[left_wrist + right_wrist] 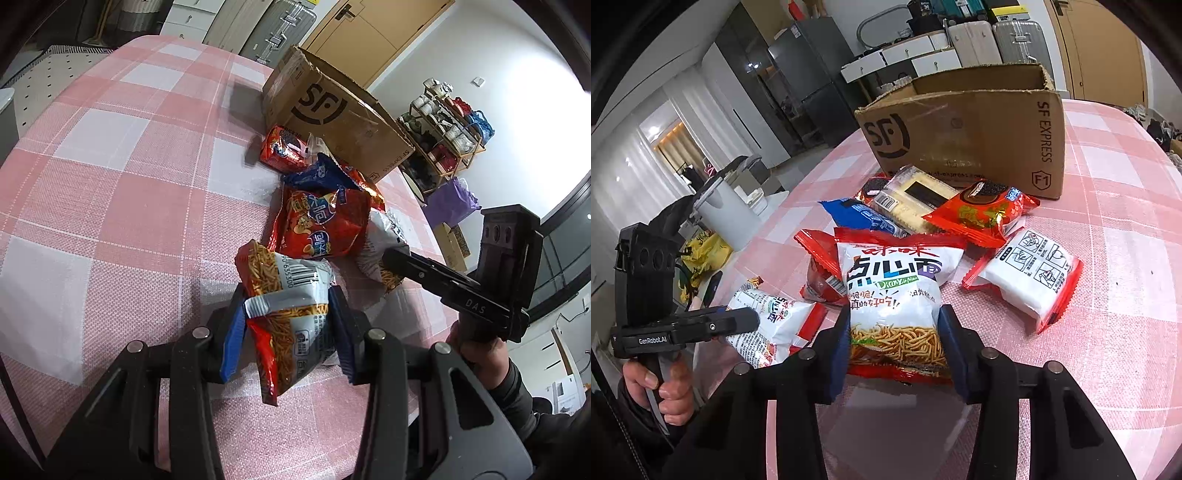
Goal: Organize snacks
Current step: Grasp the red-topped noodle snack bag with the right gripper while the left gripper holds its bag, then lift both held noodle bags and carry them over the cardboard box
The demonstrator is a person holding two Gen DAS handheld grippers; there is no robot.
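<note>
1. The right tongs [892,354] are clamped on the lower end of a white noodle-snack bag [892,295], whose long axis runs away toward the cardboard box [964,133].
2. The left tongs [286,332] hold a second noodle bag [288,302] above the counter [110,184].
3. The box stands open beyond the pile; its contents are hidden.

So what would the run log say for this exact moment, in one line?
left tool: shut on noodle snack bag | right tool: shut on second noodle bag | cardboard box: open, behind the snack pile
</note>
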